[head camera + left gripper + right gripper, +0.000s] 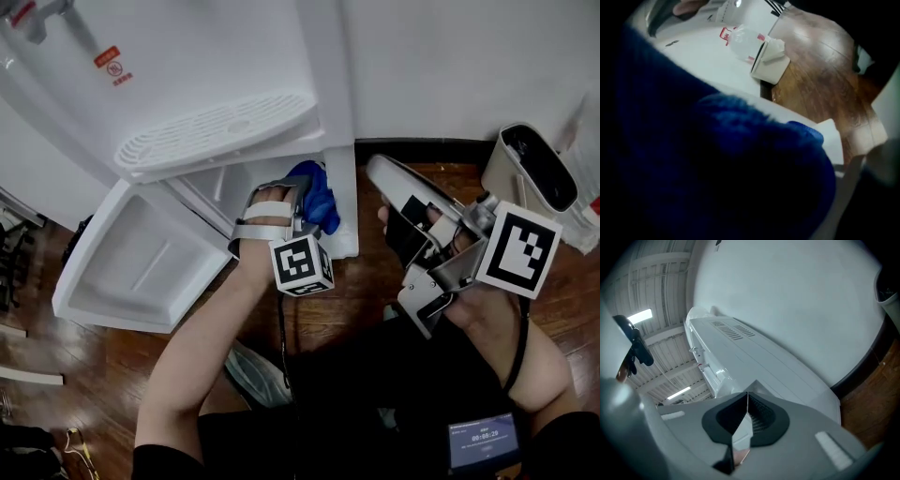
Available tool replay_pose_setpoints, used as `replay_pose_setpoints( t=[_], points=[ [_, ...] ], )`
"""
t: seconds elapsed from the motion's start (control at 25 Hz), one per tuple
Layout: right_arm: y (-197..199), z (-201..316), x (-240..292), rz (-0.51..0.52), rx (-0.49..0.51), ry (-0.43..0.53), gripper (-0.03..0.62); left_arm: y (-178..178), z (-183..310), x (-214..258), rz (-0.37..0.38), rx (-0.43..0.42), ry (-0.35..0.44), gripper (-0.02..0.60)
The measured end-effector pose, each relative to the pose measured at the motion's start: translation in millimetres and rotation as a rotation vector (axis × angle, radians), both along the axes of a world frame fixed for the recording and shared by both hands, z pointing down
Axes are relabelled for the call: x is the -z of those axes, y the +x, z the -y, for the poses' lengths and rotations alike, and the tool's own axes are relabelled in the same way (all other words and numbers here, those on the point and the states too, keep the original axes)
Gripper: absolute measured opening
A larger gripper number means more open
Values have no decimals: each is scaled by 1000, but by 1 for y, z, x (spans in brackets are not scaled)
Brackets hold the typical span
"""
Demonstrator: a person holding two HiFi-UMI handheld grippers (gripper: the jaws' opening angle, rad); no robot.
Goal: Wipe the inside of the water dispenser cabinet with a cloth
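The white plastic water dispenser (187,56) stands on the brown wooden floor (394,272). Its white cabinet door (141,262) is swung fully out to the left, which lays the cabinet (220,187) under the drip grille open from the front, presumably so that a tool can reach inside.

The right gripper (380,173) is off to the right of the dispenser, well apart from the opening. Its jaws are pressed together with nothing between them, as the right gripper view (746,404) shows. It looks parked there to leave the other hand room.

The left gripper (292,192) points down at the cabinet's mouth. Its jaws are clamped on the deep-blue fluffy cloth (317,199), standing part-way apart around the bunched fabric. Holding it as a wad rather than spread flat probably gives a firm pad to push along the walls.

The cloth sticks out past the gripper's tip and fills most of the left gripper view (717,173), hiding the jaws. It sits at the right-hand edge of the opening, just beside the cabinet's right wall. Whether it touches that wall cannot be told. It seems to be at the mouth rather than deep inside.
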State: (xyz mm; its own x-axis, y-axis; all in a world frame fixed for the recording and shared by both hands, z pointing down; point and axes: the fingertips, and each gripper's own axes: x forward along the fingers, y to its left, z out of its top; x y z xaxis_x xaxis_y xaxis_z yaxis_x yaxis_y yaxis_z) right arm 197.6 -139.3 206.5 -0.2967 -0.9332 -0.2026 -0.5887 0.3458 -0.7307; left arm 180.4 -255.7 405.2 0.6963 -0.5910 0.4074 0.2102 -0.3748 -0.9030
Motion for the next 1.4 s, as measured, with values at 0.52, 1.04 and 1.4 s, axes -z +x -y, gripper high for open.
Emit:
replay_pose_setpoints(
  t=[0.52,1.04,1.4],
  points=[
    [-1,1,2,-20,10,3,11,23,58,25,-91,136,-27,172],
    [-4,0,5,24,25,6,11,-15,23,87,-277,95,53,170],
    [0,0,-1,30,10,-9,11,21,61,84,-389,214,-42,170]
  ],
)
